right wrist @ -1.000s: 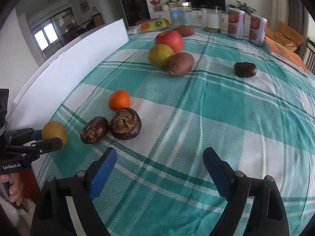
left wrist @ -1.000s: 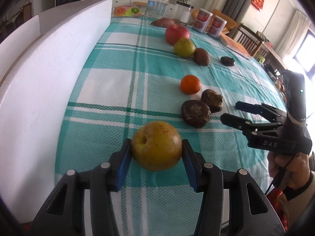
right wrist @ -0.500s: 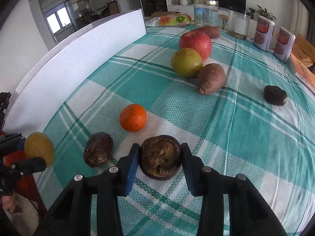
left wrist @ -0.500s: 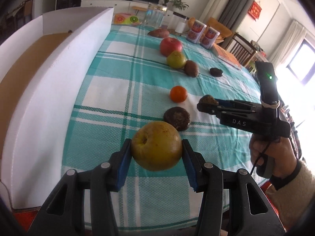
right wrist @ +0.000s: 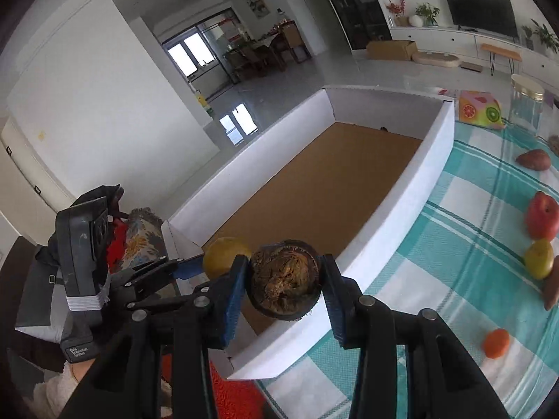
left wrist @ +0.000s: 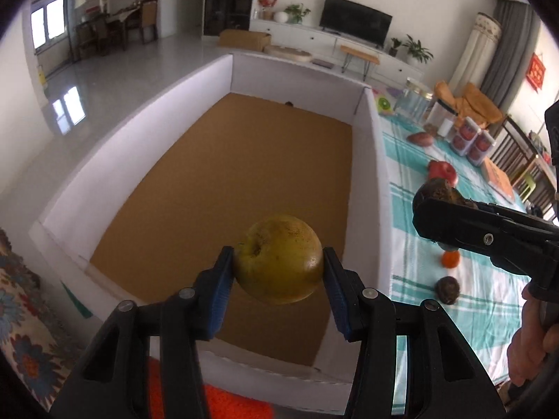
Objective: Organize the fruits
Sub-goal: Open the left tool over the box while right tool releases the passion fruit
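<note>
My left gripper is shut on a yellow-brown pear, held in the air over the near end of a white-walled box with a brown floor. My right gripper is shut on a dark, shrivelled round fruit above the box's near right wall. In the right wrist view the left gripper with the pear hangs just left of that fruit. In the left wrist view the right gripper shows at the right, with the dark fruit at its tip.
On the teal checked tablecloth lie an orange mandarin, a green-yellow pear, a red apple, a sweet potato and another dark fruit. Jars and cans stand at the far end. The box holds one tiny dark speck.
Both grippers rose and swung left from over the tablecloth to above the box. The right gripper shut on the dark fruit and lifted it off the cloth; the left kept its pear.
</note>
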Demonstrator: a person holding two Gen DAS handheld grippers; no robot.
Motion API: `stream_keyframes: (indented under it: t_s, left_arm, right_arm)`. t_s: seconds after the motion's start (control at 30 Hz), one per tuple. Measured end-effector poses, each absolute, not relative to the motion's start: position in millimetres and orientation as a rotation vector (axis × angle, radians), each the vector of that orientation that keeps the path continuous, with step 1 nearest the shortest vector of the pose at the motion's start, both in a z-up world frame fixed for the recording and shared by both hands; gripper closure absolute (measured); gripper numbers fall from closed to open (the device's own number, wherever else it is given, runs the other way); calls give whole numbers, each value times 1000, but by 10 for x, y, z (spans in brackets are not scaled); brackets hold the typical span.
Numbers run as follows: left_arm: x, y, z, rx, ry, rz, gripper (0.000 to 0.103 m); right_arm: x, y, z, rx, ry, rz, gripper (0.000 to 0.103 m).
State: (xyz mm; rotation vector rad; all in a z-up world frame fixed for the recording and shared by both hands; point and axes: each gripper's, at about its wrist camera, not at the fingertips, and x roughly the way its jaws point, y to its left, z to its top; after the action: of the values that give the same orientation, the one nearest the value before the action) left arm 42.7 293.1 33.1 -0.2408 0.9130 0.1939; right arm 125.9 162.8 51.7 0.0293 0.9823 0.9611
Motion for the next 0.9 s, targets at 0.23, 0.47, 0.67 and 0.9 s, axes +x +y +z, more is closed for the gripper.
stream_keyframes:
  t_s: [0.23, 0.47, 0.67, 0.9]
  left_arm:
    - [372, 3010, 307, -224, 864, 241, 27]
    - [481, 2478, 561, -137, 671, 145, 19]
    - [938, 2051, 230, 37, 781, 105, 17]
    - [904, 1896, 160, 151, 821, 150, 20]
  right_arm:
    - [1378, 1341, 479, 107, 973, 881, 43]
    - [1268, -143, -48, 22, 908, 465, 18]
    - [1070, -1508, -612, 22, 940, 53, 18]
    - [940, -1887, -754, 43, 908, -19, 18]
